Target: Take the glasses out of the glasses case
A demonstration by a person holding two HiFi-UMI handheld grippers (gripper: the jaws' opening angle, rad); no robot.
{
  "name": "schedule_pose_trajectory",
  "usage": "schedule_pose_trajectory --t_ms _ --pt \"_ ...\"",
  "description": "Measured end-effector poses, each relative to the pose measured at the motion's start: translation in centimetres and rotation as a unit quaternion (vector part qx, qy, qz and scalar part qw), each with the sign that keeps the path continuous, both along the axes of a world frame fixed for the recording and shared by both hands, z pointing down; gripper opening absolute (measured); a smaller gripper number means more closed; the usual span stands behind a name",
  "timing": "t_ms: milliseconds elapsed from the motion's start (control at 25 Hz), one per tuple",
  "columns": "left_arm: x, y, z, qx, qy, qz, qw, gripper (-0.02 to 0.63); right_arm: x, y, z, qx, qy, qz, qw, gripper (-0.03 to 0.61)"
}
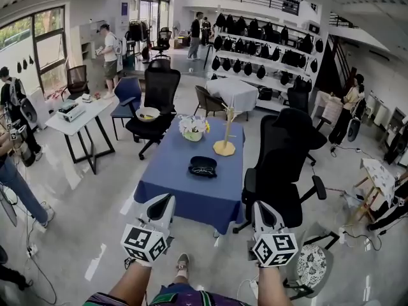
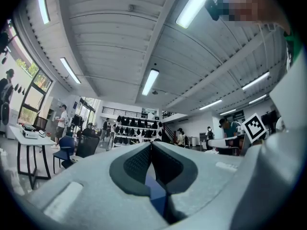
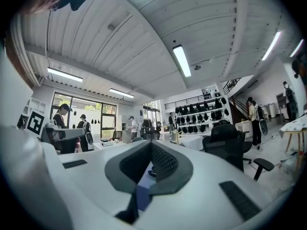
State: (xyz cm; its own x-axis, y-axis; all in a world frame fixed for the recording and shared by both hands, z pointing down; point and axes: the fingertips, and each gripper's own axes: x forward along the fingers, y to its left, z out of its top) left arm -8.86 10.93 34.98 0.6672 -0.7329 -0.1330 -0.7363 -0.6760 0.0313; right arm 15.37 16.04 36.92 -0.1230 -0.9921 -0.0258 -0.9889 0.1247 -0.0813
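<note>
**Item: glasses case, on table, not yet handled**

- Glasses case (image 1: pixel 203 166): dark, low, oval. It lies flat near the middle of the blue-clothed table (image 1: pixel 167 182), in front of the yellow stand (image 1: pixel 224 144) and flower pot (image 1: pixel 193 128). It is too small to tell whether its lid is up.
- Your left gripper (image 1: pixel 163 201): jaws closed tip to tip, nothing between them, held off the table's near edge.
- Your right gripper (image 1: pixel 259 205): likewise closed and empty, well apart from the case.

Bright showroom (image 1: pixel 95 190), black chairs (image 1: pixel 284 164), bag shelves (image 1: pixel 268 59)
</note>
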Motion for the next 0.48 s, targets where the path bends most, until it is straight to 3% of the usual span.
schedule_pose_trajectory --t_ms 480 --pt "0.5 -2.4 0.6 -0.007 -0.006 -0.002 1.0 0.017 0.0 -3.2 0.1 -0.008 0.002 -0.009 1.0 0.003"
